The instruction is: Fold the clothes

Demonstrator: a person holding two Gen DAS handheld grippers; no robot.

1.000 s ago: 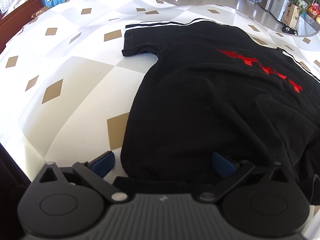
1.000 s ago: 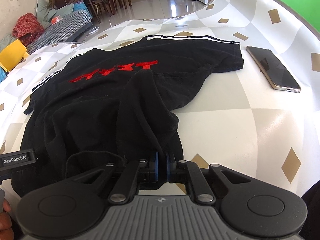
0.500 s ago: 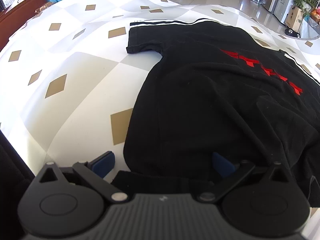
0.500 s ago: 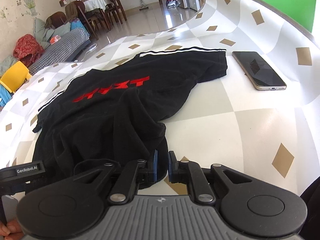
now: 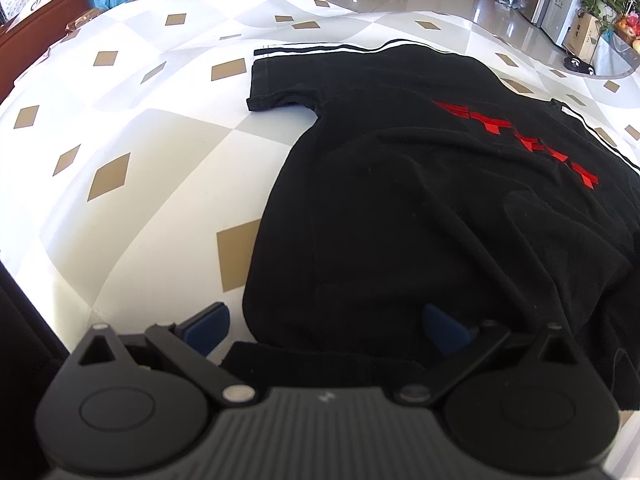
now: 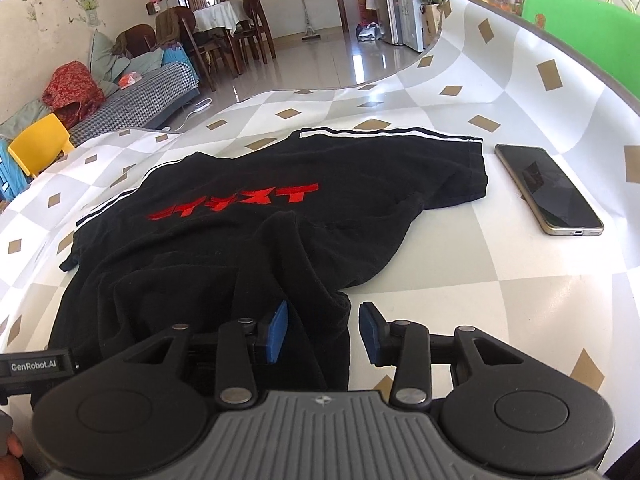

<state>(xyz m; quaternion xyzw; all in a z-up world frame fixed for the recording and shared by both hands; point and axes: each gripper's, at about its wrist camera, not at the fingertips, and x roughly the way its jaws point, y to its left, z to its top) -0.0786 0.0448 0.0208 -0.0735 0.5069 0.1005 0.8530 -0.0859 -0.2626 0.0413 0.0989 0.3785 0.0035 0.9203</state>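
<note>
A black T-shirt (image 5: 400, 220) with red lettering and white-striped sleeves lies spread on the table, its near part bunched into folds. My left gripper (image 5: 325, 330) is open wide at the shirt's near left corner, and the hem lies between its blue pads (image 5: 206, 328). In the right wrist view the same T-shirt (image 6: 240, 240) has a rumpled ridge that runs toward my right gripper (image 6: 323, 332). That gripper is open, with loose cloth lying between its fingers and not pinched.
A phone (image 6: 548, 190) lies face up on the table to the right of the shirt's sleeve. The tablecloth (image 5: 140, 160) is white and grey with gold diamonds. A yellow chair (image 6: 36, 144) and a sofa stand beyond the far edge. The left gripper's labelled side (image 6: 32, 365) shows at lower left.
My right gripper was shut on the shirt's near edge and has now opened, letting the cloth go. The left gripper stayed open and barely moved.
</note>
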